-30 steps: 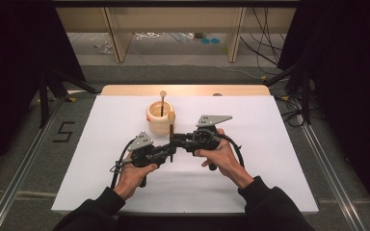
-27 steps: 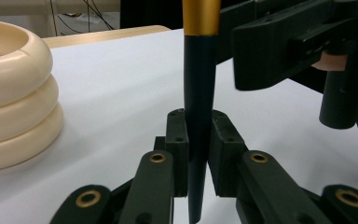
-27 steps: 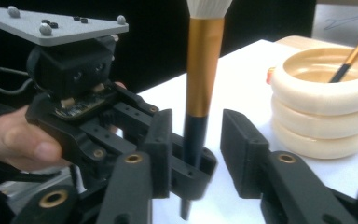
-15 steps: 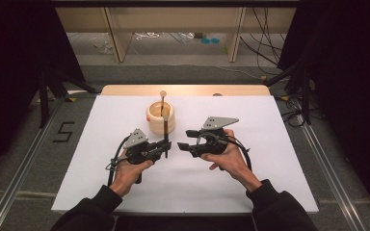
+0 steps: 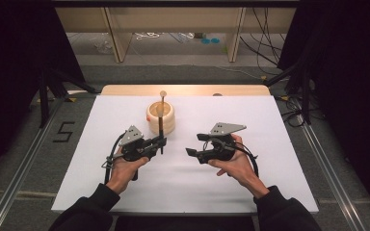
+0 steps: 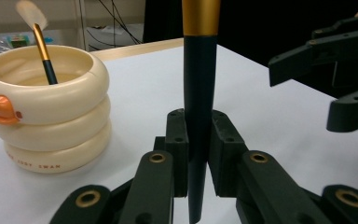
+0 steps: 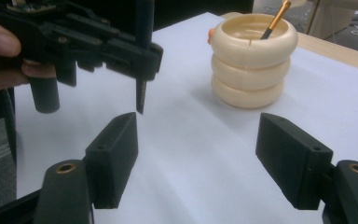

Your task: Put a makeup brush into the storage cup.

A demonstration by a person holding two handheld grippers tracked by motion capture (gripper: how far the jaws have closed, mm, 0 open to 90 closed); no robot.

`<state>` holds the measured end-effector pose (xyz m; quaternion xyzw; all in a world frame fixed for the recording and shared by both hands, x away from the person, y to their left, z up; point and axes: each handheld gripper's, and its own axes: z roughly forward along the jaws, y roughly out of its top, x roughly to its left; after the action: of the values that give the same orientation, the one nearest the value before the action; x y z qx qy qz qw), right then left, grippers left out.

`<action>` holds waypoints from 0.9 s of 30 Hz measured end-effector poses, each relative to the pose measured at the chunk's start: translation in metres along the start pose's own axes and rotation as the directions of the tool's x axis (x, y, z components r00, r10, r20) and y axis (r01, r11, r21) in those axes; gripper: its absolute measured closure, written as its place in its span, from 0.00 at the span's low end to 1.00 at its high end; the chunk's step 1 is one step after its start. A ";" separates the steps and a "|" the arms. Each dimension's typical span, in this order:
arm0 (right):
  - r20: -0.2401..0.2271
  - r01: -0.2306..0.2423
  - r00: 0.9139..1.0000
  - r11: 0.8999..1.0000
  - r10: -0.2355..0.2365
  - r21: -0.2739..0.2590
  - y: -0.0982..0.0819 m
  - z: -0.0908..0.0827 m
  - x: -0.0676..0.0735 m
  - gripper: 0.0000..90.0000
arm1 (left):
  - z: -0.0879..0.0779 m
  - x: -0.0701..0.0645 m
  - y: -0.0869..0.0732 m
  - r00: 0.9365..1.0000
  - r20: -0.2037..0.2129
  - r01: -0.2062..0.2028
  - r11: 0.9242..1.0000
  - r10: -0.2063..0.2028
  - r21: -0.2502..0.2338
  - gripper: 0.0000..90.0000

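The right gripper (image 5: 195,147) has just been opening its jaws; they are spread wide, with nothing between them. The left gripper (image 6: 196,140) pinches a dark brush (image 6: 198,88) upright, just above the desk (image 5: 279,144). Next, I think, the brush goes into the cream cup (image 5: 160,117) behind, beside the other brush (image 6: 44,49).

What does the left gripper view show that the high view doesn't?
Left gripper view: close up, the left gripper clamps a dark brush handle upright, with its gold band above, plus an orange duck bill on the cream holder.

High view: both hands, the grey plates on the grippers, the whole white board, the wooden edge behind it and the shelves beyond.

Both: the holder with a second brush standing in it, and the right gripper, jaws open and empty, having just been opening.
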<state>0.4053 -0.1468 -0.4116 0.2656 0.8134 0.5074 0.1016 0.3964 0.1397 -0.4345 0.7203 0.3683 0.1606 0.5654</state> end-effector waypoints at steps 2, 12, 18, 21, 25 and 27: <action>0.019 0.012 1.000 1.000 -0.013 0.020 -0.002 -0.002 0.000 0.32 | 0.000 0.002 0.001 1.000 -0.006 -0.018 1.000 0.018 0.002 0.88; 0.049 -0.009 0.999 1.000 0.008 0.023 -0.015 -0.013 0.001 0.32 | 0.002 0.014 0.009 0.999 -0.034 0.017 1.000 -0.017 -0.014 0.88; 0.054 -0.042 0.998 0.999 0.041 0.019 -0.023 -0.023 -0.002 0.31 | 0.002 0.024 0.016 0.999 -0.046 0.001 1.000 -0.003 -0.028 0.88; 0.074 -0.040 0.997 0.999 0.039 0.014 -0.027 -0.028 -0.002 0.29 | 0.002 0.027 0.018 0.998 -0.056 0.004 0.999 -0.006 -0.034 0.88; 0.077 -0.048 0.996 0.999 0.047 0.012 -0.032 -0.034 -0.001 0.27 | 0.004 0.029 0.019 0.998 -0.065 0.022 0.999 -0.024 -0.039 0.88; 0.086 -0.056 0.995 0.998 0.055 0.005 -0.034 -0.036 -0.001 0.25 | 0.005 0.032 0.018 0.997 -0.069 0.015 0.999 -0.017 -0.034 0.88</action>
<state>0.3788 -0.1868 -0.4251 0.3098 0.8026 0.4951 0.1211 0.4275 0.1576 -0.4246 0.7020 0.3906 0.1870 0.5654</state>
